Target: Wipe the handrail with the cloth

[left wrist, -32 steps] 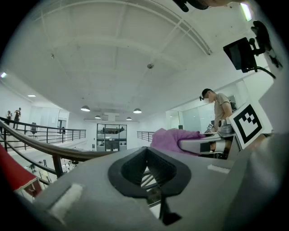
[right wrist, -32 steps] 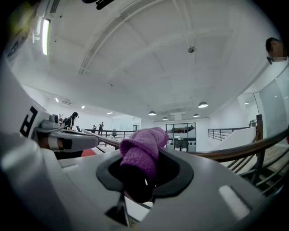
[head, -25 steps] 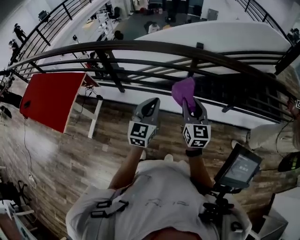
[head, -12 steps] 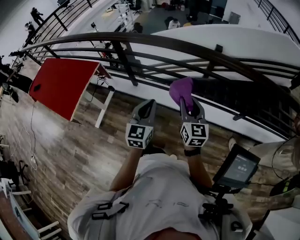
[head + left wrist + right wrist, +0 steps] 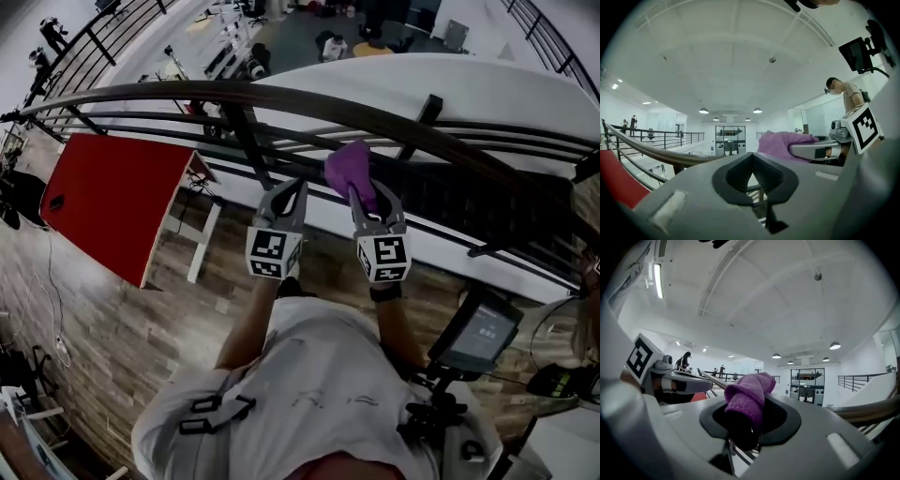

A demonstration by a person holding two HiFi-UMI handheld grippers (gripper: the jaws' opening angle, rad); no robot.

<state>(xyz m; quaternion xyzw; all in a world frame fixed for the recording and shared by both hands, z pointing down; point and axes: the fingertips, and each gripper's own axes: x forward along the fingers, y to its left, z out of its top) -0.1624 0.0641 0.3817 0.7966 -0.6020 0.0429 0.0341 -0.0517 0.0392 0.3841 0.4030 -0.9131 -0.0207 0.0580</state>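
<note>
Purple knitted cloth [image 5: 749, 394] bunched between right gripper [image 5: 740, 439] jaws.

The cloth [image 5: 352, 172], purple and bunched, stands upright, pinched between the jaws of the right gripper [image 5: 372, 195]. Its top lies just under the handrail [image 5: 281, 96], a dark, curved bar running left to right.

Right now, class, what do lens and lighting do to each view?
Head view: the handrail arcs, probably bent by the wide lens; corners darken. Left gripper view: black round vignette, bright ceiling lamps. Right gripper view: the cloth is crisp, its lower end shadowed.
</note>
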